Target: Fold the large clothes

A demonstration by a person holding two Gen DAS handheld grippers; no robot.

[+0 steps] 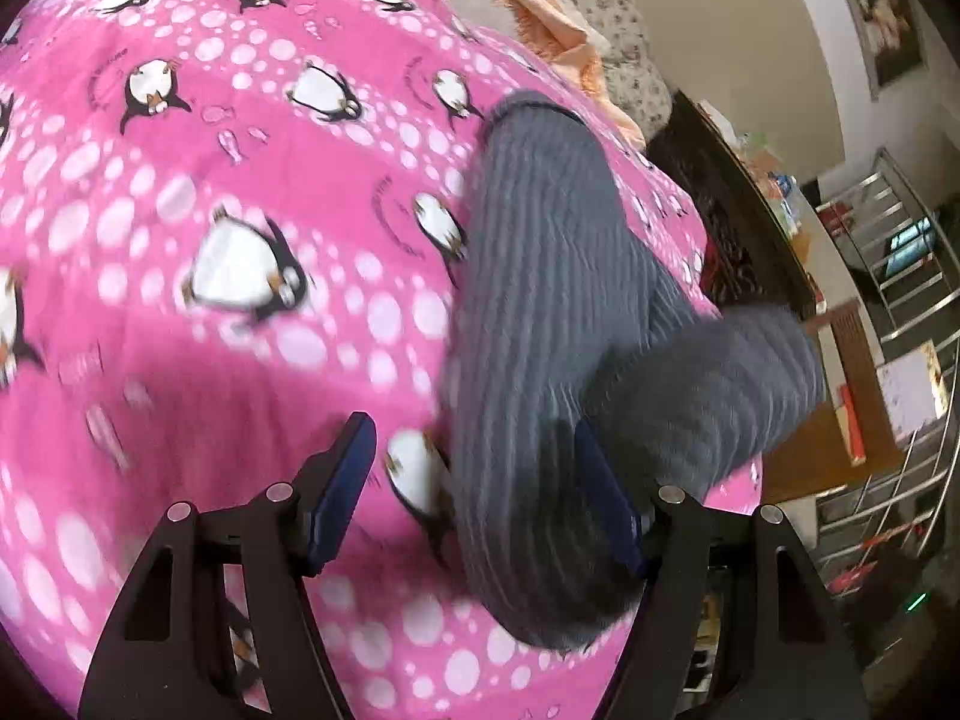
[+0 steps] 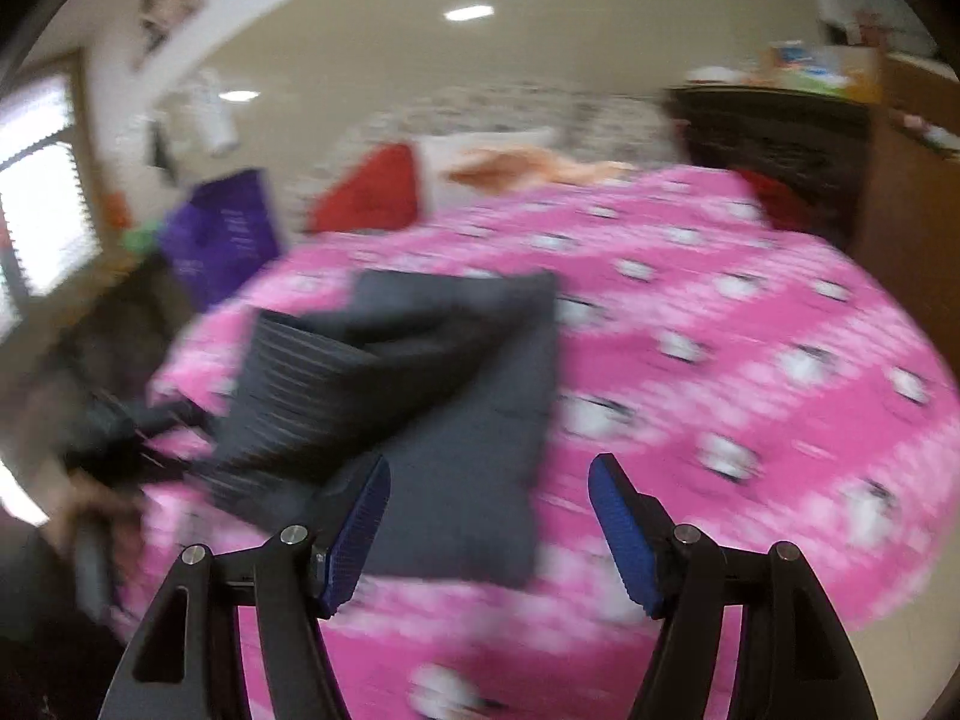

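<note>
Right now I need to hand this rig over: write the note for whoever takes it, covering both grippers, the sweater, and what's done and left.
Left gripper: jaws open, nothing held; it hangs over the edge of the grey ribbed sweater.
Right gripper: jaws open, empty, above the near part of the sweater.
The sweater lies on the pink penguin blanket on the bed, partly folded: one ribbed sleeve is laid across the body.
Done: sleeve folded in, both grips let go.
Left: probably the remaining folds and squaring up. Both views are blurred, so check the far side before you grip again.
</note>
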